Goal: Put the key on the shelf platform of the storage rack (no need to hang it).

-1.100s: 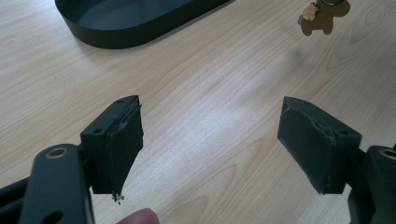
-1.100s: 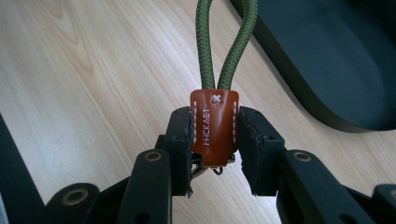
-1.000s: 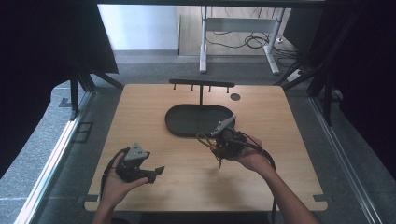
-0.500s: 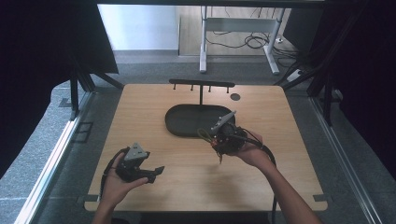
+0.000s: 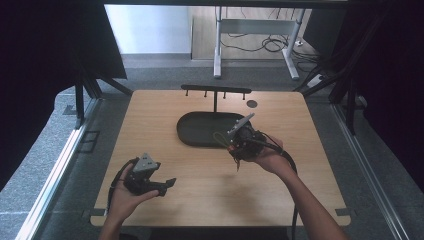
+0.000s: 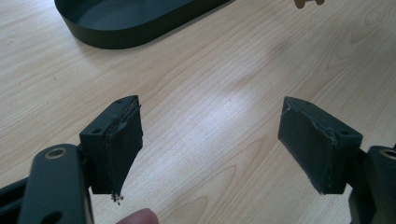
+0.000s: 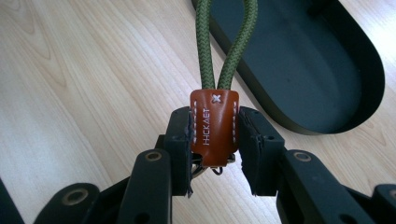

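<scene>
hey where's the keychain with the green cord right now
The keychain is clamped by its brown leather tab in the right hand-held gripper, held above the table beside the near right edge of the black oval tray.

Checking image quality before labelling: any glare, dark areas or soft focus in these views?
High view: dark at both sides, bright floor at top, soft overall. Left gripper view: a pale glare patch on the table between the open jaws; tray sharp. Right gripper view: leather tab and green cord crisp, even light.
</scene>
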A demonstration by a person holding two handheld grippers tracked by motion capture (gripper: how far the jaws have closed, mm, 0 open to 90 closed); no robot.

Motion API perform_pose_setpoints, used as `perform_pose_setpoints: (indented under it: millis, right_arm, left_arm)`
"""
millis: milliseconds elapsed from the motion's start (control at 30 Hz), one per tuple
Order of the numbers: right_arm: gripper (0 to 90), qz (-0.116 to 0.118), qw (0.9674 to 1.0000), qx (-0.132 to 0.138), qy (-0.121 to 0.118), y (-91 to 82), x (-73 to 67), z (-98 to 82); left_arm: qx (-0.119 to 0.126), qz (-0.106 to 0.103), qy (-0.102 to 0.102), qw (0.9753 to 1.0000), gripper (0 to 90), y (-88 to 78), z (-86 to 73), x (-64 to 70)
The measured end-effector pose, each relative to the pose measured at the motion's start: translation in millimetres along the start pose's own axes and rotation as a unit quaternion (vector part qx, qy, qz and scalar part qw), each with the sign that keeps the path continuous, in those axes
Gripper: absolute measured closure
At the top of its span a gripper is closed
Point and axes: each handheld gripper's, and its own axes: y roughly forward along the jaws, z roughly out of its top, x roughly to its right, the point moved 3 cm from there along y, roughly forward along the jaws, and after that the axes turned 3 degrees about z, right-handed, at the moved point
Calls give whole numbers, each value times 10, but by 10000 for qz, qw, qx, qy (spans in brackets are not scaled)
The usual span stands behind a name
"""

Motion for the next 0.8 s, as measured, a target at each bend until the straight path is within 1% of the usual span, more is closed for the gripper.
perform_pose_setpoints:
  millis: [233,467,567,800]
  right_arm:
    - [663,-16,10000,-27,39,-3,51,26]
    - [663,-39,10000,-49,7,-15,86,65]
    - [663,-82,10000,-49,-2,-21,111,80]
    - [663,-92,9999,-103,37,-37,167,117]
  left_arm:
    - [-1,3,-3,10000,222,-2,0,-1]
    - [3,-3,-4,10000,222,-3,0,0]
    - [3,2,-5,10000,222,-10,-1,-10]
    - [26,26,-44,10000,222,-33,-6,-34]
